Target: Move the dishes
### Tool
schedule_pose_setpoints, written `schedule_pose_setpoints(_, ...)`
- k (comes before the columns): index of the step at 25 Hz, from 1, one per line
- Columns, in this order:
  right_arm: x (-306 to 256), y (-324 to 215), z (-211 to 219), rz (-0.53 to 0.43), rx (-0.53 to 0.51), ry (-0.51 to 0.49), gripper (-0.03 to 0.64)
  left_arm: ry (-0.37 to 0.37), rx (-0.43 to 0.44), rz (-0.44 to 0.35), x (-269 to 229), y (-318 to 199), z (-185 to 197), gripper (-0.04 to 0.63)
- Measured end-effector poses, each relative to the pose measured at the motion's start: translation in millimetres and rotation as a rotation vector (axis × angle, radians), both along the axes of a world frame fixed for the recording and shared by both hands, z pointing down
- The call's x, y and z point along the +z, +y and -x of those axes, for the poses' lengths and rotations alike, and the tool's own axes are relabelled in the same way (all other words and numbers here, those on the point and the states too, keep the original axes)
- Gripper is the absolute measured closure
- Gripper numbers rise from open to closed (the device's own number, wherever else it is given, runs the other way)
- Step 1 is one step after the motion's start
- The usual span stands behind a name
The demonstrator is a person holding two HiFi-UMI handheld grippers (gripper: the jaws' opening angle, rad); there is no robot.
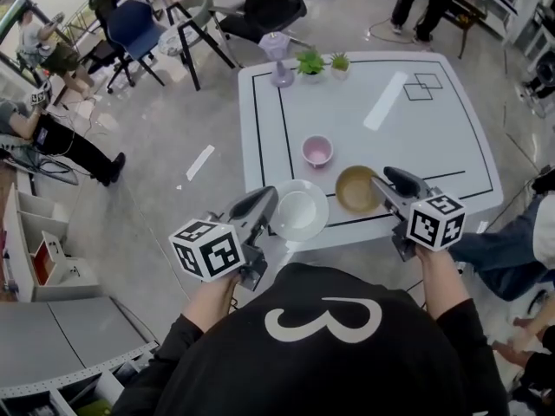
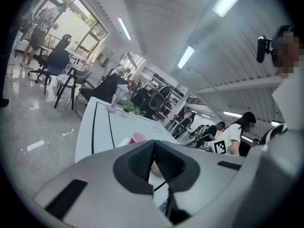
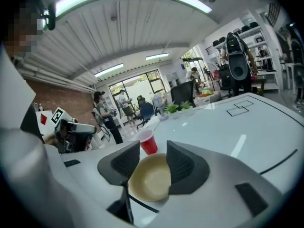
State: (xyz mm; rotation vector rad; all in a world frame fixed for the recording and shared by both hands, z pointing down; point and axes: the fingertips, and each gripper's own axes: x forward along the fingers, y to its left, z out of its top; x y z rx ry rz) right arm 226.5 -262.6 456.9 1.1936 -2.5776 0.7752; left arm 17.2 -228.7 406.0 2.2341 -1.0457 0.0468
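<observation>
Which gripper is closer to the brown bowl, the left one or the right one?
Right. The right gripper is at the rim of the brown bowl, which shows between its open jaws. The left gripper is farther away, at the left edge of the white plate.
</observation>
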Motion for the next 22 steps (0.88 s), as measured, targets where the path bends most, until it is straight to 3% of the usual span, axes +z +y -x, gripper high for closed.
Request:
schedule_pose_setpoints(4,-44.5,20.4,20.8,-0.098,-0.041,-0.064,0.476,0.011,0.033,-0.043,-21.5,16.6,4.2,0.592)
schedule_pose_setpoints(10,-100.7,63.6,67.7,-0.204,-0.089,-0.154,0.607,0.022,0.101,-0.109,-61.2,51.3,13.5,0.592)
schedule_pose_setpoints(22,-142.9,163.1,128.1,-0.263,-0.207,-0.299,0.607,0.072,0.191,-0.190,-95.1,125.4,22.6,0.592)
